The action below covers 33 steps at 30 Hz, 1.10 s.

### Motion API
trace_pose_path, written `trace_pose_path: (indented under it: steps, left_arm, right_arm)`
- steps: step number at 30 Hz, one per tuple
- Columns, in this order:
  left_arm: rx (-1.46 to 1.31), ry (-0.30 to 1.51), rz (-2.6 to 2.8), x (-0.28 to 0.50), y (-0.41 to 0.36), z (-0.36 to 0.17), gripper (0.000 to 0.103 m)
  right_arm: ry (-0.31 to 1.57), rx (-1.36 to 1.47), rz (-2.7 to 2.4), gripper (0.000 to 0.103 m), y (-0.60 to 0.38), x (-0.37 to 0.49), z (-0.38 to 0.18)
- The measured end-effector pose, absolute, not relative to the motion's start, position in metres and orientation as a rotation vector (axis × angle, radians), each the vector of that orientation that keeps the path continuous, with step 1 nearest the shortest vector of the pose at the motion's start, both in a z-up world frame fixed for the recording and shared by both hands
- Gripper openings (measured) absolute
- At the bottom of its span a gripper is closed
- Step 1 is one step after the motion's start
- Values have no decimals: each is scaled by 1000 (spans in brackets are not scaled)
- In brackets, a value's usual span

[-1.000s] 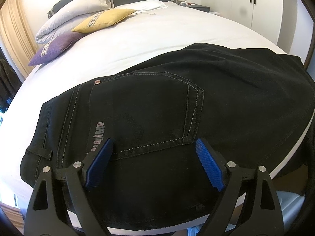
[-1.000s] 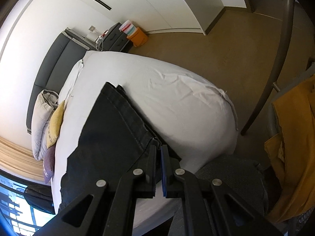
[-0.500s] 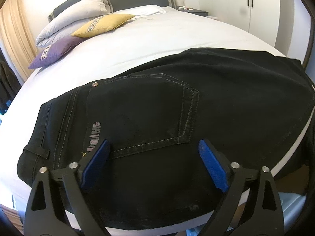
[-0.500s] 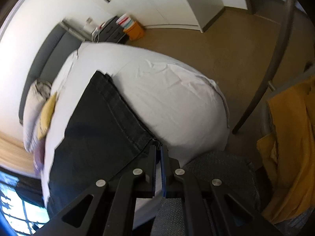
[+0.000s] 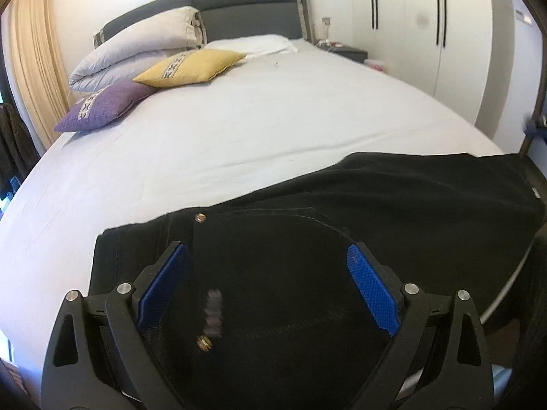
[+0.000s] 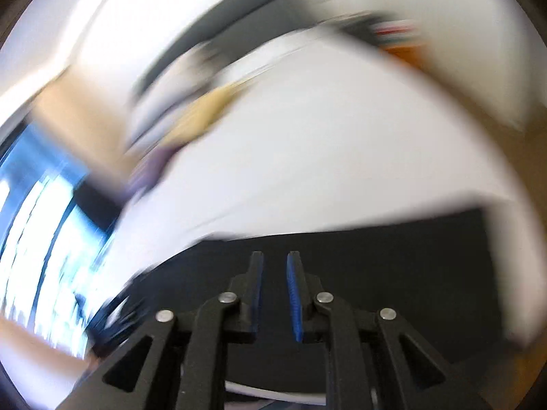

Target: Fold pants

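Left wrist view shows my left claw (image 5: 266, 287) spread wide and empty above the black denim pants (image 5: 393, 205), which lie flat along the near edge of the white-sheeted bed (image 5: 256, 130), I'd guess for the next fold. My right claw (image 6: 275, 294) has just been parting, nothing between its pads. Beyond lie yellow (image 5: 191, 68) and purple cushions (image 5: 102, 106), a grey headboard (image 5: 246, 10) and white wardrobe doors (image 5: 410, 17).

Your right wrist view is smearing badly, blurring the bed (image 6: 342, 157) and pillows; the pants (image 5: 410, 205) are running off your left view's bottom edge
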<state>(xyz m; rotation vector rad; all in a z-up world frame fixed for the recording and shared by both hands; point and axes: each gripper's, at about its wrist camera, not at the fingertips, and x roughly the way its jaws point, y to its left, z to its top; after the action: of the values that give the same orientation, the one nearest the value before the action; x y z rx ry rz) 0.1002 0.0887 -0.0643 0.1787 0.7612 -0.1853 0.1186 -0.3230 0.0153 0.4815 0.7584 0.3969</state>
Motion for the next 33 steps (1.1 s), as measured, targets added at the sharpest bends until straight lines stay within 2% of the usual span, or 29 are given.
trace_pose_path:
  steps: [4, 8, 10, 12, 16, 18, 21, 22, 23, 24, 25, 27, 28, 29, 30, 33]
  left_arm:
    - [187, 789, -149, 118, 102, -73, 95]
    - [150, 875, -104, 132, 120, -100, 95]
    - [117, 913, -126, 132, 130, -117, 95]
    - [56, 883, -151, 126, 141, -121, 95]
    - [44, 867, -157, 126, 146, -123, 97]
    - [55, 872, -145, 126, 144, -118, 97]
    - [79, 784, -115, 115, 140, -90, 96]
    - [76, 761, -116, 113, 142, -84, 97]
    - [82, 751, -113, 113, 140, -81, 97]
    - [98, 765, -110, 116, 138, -84, 97]
    - [118, 796, -105, 120, 139, -91, 97]
    - [155, 861, -91, 127, 138, -113, 98]
    - [110, 848, -121, 127, 146, -122, 99]
    - [61, 830, -133, 127, 155, -124, 98]
    - [42, 843, -146, 131, 161, -124, 98]
    - [103, 833, -65, 126, 159, -110, 97]
  right_arm:
    - [865, 396, 751, 23, -176, 202, 14]
    - [1056, 354, 853, 23, -79, 267, -41]
    - [1141, 369, 779, 23, -70, 293, -78]
    - [1158, 437, 694, 0, -85, 314, -104]
    - [1083, 572, 625, 0, -136, 333, -116]
    - [1025, 523, 455, 7, -163, 329, -106]
    - [992, 636, 493, 11, -191, 312, -91]
    - [970, 636, 560, 17, -187, 298, -83]
    - [952, 626, 637, 37, -180, 280, -76]
    - [945, 624, 701, 52, -173, 264, -76]
    - [945, 622, 773, 57, -163, 247, -79]
    - [974, 559, 800, 57, -150, 223, -96]
    - [996, 530, 750, 49, -153, 221, -110]
    - [994, 584, 735, 12, -169, 221, -126]
    - [995, 639, 710, 0, -188, 223, -138]
    - [939, 716, 510, 0, -265, 210, -141]
